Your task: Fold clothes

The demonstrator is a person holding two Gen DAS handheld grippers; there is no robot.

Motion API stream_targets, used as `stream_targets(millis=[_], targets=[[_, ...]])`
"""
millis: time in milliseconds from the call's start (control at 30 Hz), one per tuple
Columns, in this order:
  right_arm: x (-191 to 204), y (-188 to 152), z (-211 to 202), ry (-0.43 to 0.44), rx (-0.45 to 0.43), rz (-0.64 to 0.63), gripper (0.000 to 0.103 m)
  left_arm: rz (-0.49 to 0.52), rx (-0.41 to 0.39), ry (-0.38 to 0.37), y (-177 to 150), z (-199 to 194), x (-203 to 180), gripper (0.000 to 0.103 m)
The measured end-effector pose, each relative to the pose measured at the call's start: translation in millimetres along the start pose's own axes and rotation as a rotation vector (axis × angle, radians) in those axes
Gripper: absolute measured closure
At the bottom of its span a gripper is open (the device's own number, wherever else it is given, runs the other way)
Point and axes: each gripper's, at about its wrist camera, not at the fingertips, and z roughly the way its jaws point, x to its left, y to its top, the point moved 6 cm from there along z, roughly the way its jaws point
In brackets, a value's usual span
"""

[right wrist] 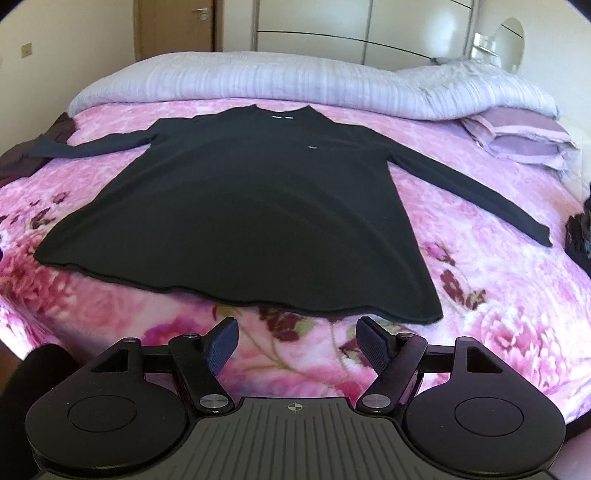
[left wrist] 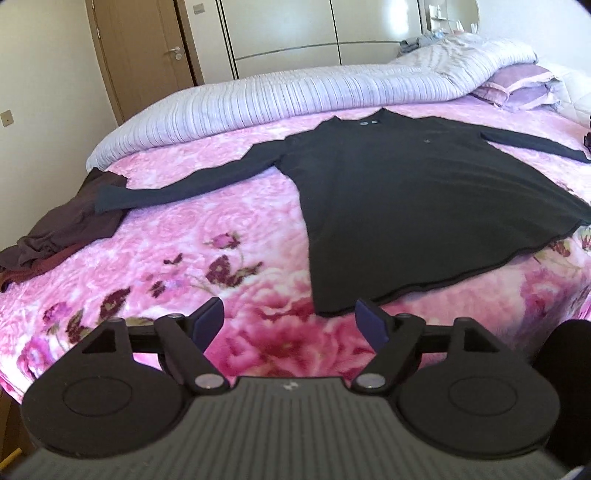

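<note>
A: Here we are over the bed, and the black long-sleeved top lies flat on the pink floral blanket, front up, neck toward twelve o'clock, hem toward six.

B: Both sleeves are stretched out. From the left wrist view one runs off toward nine o'clock, its cuff reaching the heap of maroon clothes at the bed's edge. The other heads off to three o'clock.

A: And the left gripper?

B: Fingers spread wide, nothing between them but blanket. The hem's corner sits just beyond the right-hand pad, at about one o'clock from the gap. No contact.

A: Over to the right wrist view. The top fills the middle of it, wavy hem just ahead of the right gripper.

B: Spread as well, blue pads apart, empty, hovering short of the hem. The far sleeve ends at about three o'clock, close to a dark bundle at the frame's edge.

A: Behind the collar, at twelve, a rolled lilac quilt runs across the bed, with mauve pillows at two o'clock.

B: Wardrobe doors beyond that.
</note>
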Motion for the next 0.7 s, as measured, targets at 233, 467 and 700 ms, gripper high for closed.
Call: stream_targets(millis=[233, 467, 700], targets=[[-15, -7, -6, -0.032, 0.011, 0.065, 0.029, -0.012, 0.009, -0.022, 4, 15, -17, 0.028], [-10, -7, -6, -0.032, 0.006, 0.064, 0.029, 0.012, 0.002, -0.041, 11, 19, -28, 0.027], [-3, -3, -1, -0.015, 0.0, 0.042, 0.029, 0.002, 0.008, -0.019, 10, 17, -23, 0.027]])
